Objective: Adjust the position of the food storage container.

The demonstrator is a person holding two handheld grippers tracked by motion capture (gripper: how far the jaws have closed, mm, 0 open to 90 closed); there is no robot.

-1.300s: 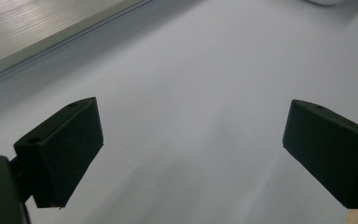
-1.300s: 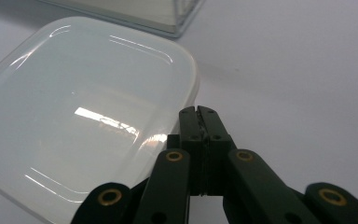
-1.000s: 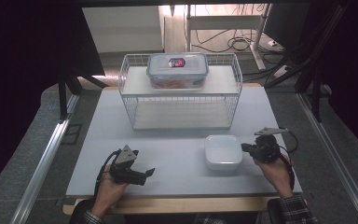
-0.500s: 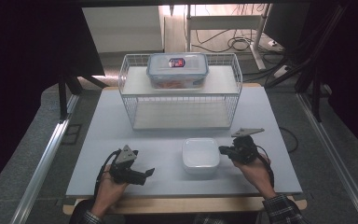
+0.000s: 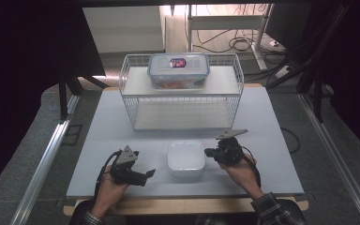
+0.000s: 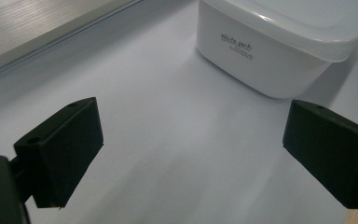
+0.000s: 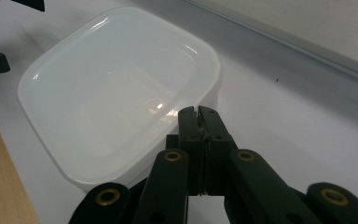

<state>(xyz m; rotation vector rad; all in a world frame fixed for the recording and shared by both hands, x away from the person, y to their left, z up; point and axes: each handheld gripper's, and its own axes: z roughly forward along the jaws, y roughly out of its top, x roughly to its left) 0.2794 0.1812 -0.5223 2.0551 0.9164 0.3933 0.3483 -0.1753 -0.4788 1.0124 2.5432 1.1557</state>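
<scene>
Your right gripper (image 7: 198, 114) clenched, tips against lidded white square plastic box (image 5: 186, 158) — contents hidden. Your left gripper (image 6: 191, 149) released, box ahead.

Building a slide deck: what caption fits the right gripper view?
Shut right gripper pressed against the rim of a lidded white container on the white table.
</scene>
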